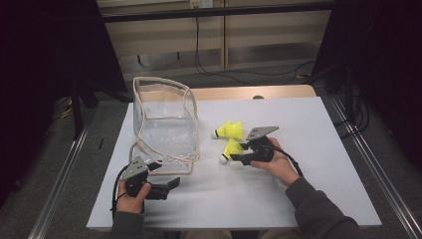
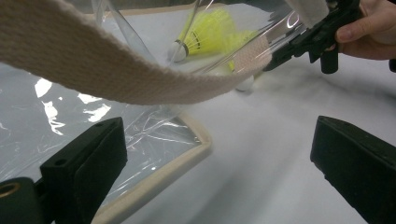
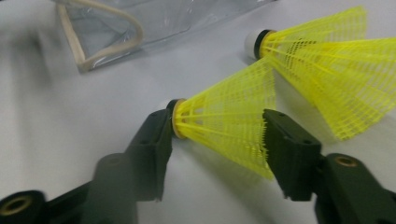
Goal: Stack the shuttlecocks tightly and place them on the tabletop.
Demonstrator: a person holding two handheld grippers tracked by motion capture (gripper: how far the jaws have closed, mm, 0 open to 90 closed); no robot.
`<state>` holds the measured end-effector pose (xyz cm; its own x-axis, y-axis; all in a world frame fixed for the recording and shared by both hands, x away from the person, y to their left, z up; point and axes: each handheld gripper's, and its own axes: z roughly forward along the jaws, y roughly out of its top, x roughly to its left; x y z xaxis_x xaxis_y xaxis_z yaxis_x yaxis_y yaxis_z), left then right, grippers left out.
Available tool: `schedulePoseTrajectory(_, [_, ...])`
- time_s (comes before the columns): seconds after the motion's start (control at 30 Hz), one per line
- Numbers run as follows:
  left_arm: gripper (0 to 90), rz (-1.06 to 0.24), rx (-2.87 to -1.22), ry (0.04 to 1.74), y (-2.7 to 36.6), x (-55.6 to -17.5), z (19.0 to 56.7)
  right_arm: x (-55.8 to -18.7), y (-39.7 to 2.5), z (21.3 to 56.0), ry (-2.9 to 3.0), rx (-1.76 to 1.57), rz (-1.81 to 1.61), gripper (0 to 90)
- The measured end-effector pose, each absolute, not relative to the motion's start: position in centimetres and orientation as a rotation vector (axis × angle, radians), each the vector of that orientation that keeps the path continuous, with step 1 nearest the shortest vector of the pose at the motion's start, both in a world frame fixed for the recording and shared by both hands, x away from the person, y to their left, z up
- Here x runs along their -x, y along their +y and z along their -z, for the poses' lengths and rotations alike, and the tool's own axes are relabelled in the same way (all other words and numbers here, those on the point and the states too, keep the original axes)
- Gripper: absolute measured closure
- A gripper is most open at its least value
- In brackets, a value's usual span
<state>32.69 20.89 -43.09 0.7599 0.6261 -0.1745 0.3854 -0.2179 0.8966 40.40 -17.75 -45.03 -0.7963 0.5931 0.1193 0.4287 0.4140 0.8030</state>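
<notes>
Straddling the nearer yellow shuttlecock [image 3: 224,126], your right gripper [image 3: 217,128] has one jaw at the cork end and the other against the flared skirt, so the grip runs along its length; whether the jaws are already pressing or just touching, I cannot tell. That lengthwise hold makes sense, since squeezing across the mesh skirt would likely crush it. The second shuttlecock [image 3: 327,60] lies just beside it on the white table [image 1: 308,164], skirts nearly touching, so lift cleanly to avoid dragging it along.

Your left gripper [image 1: 166,185] sits low near the front corner of the clear plastic bag [image 1: 164,124], jaws spread wide and holding nothing. The bag's cream webbing strap [image 2: 116,70] hangs across in front of it (probably the thing to catch), and steadying the bag there would keep its open top ready for the drop.
</notes>
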Motion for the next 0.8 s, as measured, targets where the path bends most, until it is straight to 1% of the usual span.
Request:
schedulePoseTrajectory(0.03, [3.8,-0.270,-1.841,0.781,20.90,-32.69,43.09,-40.40,-17.75,45.03,2.482,-0.908,-1.327,54.3])
schedulePoseTrajectory(0.07, [3.8,-0.270,-1.838,0.782,20.90,-32.68,43.08,-40.31,-17.75,45.13,2.500,-0.909,-1.341,60.0])
schedulePoseTrajectory(0.1, [3.8,-0.270,-1.838,0.782,20.90,-32.68,43.08,-40.31,-17.75,45.13,2.500,-0.909,-1.341,60.0])
schedulePoseTrajectory(0.13, [3.8,-0.272,-1.839,0.780,20.94,-32.69,43.07,-40.17,-17.86,45.08,2.523,-0.900,-1.336,67.2])
schedulePoseTrajectory(0.2, [3.8,-0.272,-1.839,0.781,20.95,-32.69,43.06,-40.05,-17.98,44.91,2.538,-0.899,-1.348,73.8])
schedulePoseTrajectory(0.23, [3.8,-0.273,-1.839,0.782,20.95,-32.69,43.05,-39.99,-18.07,44.78,2.545,-0.894,-1.359,76.1])
schedulePoseTrajectory(0.27, [3.8,-0.272,-1.835,0.784,20.93,-32.68,43.05,-39.99,-18.07,44.78,2.545,-0.894,-1.359,76.1])
schedulePoseTrajectory(0.33, [3.9,-0.274,-1.838,0.782,20.92,-32.67,43.05,-39.79,-18.26,44.51,2.562,-0.891,-1.381,80.8])
schedulePoseTrajectory(0.5, [3.8,-0.273,-1.835,0.785,20.88,-32.65,43.05,-39.51,-18.34,44.69,2.586,-0.883,-1.388,84.6])
schedulePoseTrajectory(0.77, [3.8,-0.275,-1.839,0.783,20.89,-32.66,43.05,-39.47,-18.09,45.08,2.576,-0.894,-1.384,80.6])
schedulePoseTrajectory(0.8, [3.8,-0.276,-1.839,0.783,20.90,-32.66,43.04,-39.46,-18.01,45.09,2.578,-0.884,-1.376,81.9])
